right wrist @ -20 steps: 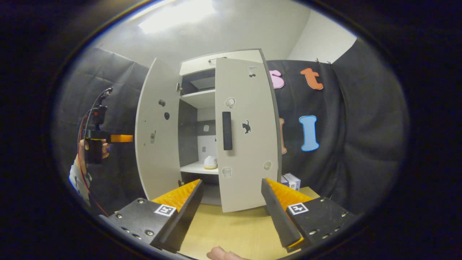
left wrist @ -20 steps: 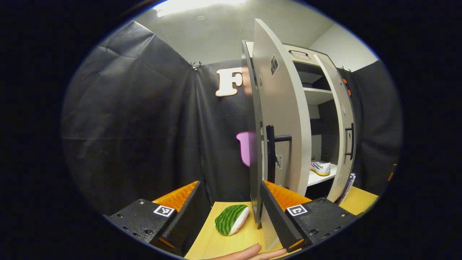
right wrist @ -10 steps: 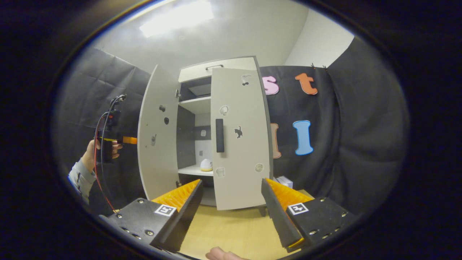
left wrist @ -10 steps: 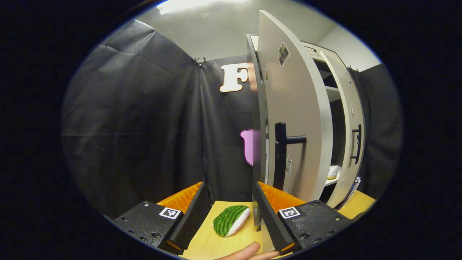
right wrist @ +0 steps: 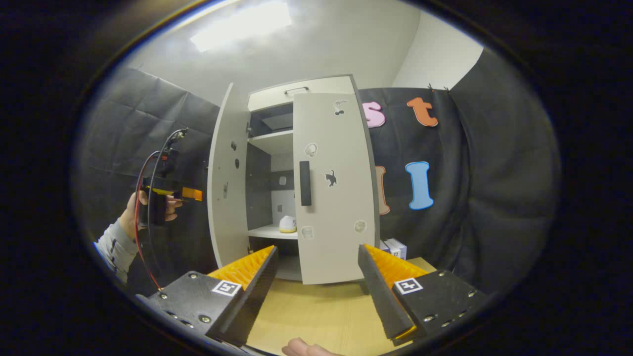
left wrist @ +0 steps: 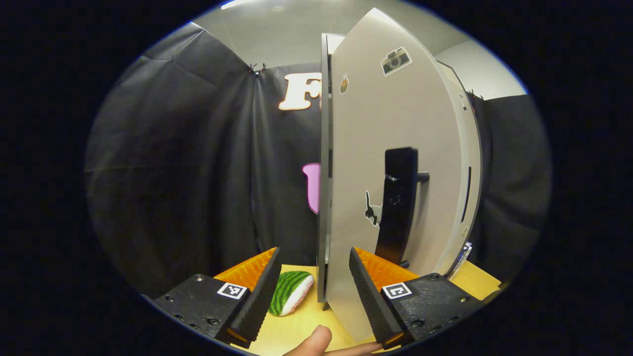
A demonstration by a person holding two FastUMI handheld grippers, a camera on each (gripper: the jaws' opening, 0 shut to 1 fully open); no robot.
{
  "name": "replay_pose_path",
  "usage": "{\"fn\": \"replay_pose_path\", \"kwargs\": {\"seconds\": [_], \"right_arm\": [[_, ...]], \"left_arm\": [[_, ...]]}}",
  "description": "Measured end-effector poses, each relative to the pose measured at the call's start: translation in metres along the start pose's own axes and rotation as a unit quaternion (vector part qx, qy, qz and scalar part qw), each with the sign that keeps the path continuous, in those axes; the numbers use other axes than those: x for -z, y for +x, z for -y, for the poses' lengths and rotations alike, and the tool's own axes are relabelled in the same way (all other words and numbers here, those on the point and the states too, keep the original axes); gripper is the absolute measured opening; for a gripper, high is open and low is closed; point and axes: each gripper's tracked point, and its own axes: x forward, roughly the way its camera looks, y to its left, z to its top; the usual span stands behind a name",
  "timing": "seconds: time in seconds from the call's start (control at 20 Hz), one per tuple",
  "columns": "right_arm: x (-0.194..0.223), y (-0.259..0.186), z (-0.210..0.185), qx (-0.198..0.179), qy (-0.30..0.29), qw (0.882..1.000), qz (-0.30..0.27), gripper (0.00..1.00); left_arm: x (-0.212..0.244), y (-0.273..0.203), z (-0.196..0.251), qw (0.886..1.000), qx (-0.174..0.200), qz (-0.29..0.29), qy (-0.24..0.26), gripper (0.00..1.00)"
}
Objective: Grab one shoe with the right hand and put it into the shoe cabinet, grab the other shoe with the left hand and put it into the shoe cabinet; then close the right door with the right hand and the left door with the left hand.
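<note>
- The left door [left wrist: 395, 163] looks smooth, matt, like painted board.
- The tabletop [right wrist: 316, 316] looks like pale smooth wood.
- The booth wall [left wrist: 188, 163] is matt, creased cloth.

grey door [left wrist: 395, 148], green-striped toy [left wrist: 289, 291]

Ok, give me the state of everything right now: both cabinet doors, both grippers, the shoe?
White left cabinet door: partly open.
White right cabinet door: nearly shut.
White shoe: on the cabinet shelf.
Left gripper: open, straddling the left door's edge.
Right gripper: open, empty.
</note>
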Motion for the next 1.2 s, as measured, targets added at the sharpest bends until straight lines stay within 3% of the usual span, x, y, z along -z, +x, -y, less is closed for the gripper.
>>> {"fn": "replay_pose_path", "kwargs": {"seconds": [0.3, 0.45, 0.5, 0.55, 0.6, 0.85, 1.2], "right_arm": [[-0.002, 0.001, 0.016, 0.009, 0.014, 1.000, 0.003, 0.96], [-0.001, 0.002, 0.022, 0.015, 0.009, 1.000, 0.001, 0.95], [0.000, 0.001, 0.023, 0.017, 0.007, 1.000, 0.001, 0.95], [-0.001, 0.000, 0.024, 0.018, 0.006, 1.000, 0.001, 0.95], [-0.003, 0.001, 0.024, 0.021, 0.008, 1.000, 0.004, 0.96], [-0.008, 0.001, 0.027, 0.038, -0.003, 0.999, 0.010, 0.95], [-0.003, 0.003, 0.037, 0.055, 0.008, 0.998, 0.007, 0.95]], "left_arm": [[0.004, 0.008, 0.015, 1.000, -0.012, 0.006, -0.002, 0.82], [0.003, 0.013, 0.033, 1.000, -0.011, 0.012, 0.014, 0.86], [0.007, 0.016, 0.042, 1.000, -0.007, 0.009, 0.017, 0.81], [0.011, 0.020, 0.053, 1.000, -0.001, 0.005, 0.016, 0.86], [0.015, 0.025, 0.065, 1.000, 0.006, 0.004, 0.012, 0.82], [0.022, 0.043, 0.110, 0.999, 0.011, 0.025, 0.035, 0.90], [0.028, 0.003, 0.135, 0.997, 0.033, 0.059, 0.043, 0.91]]}}
